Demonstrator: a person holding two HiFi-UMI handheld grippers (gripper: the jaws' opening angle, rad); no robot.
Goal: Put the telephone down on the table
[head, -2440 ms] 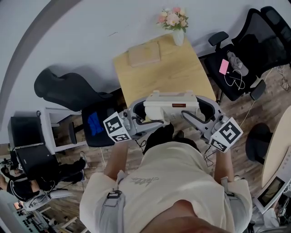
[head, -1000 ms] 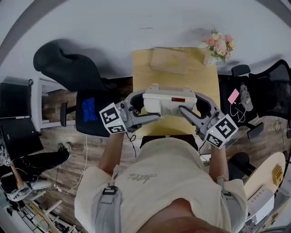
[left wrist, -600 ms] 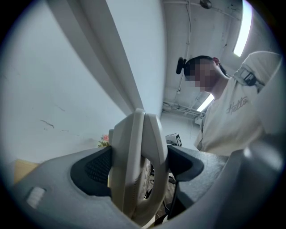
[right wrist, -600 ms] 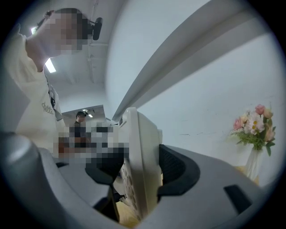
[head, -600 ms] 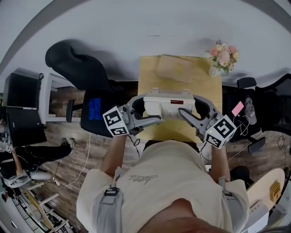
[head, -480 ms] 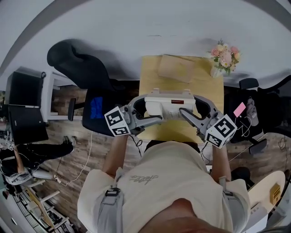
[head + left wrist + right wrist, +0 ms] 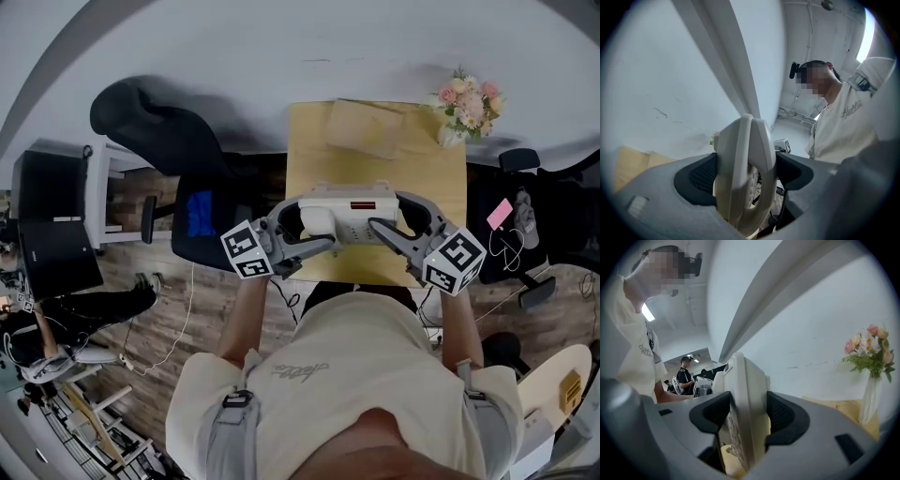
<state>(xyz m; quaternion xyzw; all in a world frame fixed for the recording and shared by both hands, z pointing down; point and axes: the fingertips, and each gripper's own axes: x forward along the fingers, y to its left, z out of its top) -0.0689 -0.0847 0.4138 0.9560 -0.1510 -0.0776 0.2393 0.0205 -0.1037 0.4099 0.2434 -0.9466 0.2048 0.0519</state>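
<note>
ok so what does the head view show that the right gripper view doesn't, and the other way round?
Head view only: the left gripper shut on the telephone's other end, a black chair, wood floor. Right gripper view only: the right gripper's jaws pressing the telephone's sides, its keypad, a bystander. Both: the telephone, the vase of flowers, the table.
</note>
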